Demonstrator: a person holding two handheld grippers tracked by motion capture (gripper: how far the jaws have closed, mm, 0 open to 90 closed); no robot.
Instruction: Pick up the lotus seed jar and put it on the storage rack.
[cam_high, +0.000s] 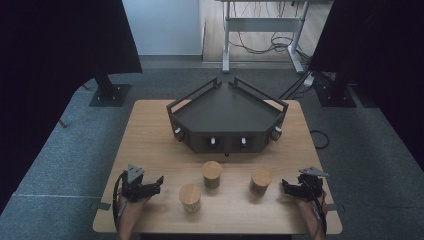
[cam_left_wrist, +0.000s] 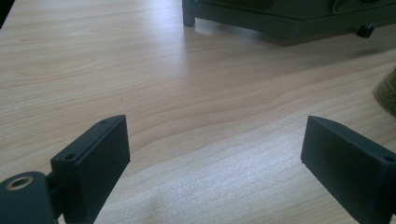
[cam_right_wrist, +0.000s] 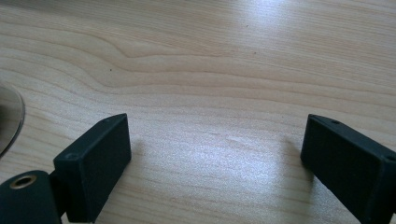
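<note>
My wooden table (cam_high: 150, 125) carries a dark angular tray (cam_high: 227, 112) far ahead of my claws. Three wooden-lidded jars stand between my claws: one (cam_high: 190, 197) nearest my left, one (cam_high: 211, 173) ahead, one (cam_high: 261, 180) near my right.

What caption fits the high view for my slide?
Two open grippers, left and right, flank three wooden-lidded jars before a dark tray on a wooden table.
</note>
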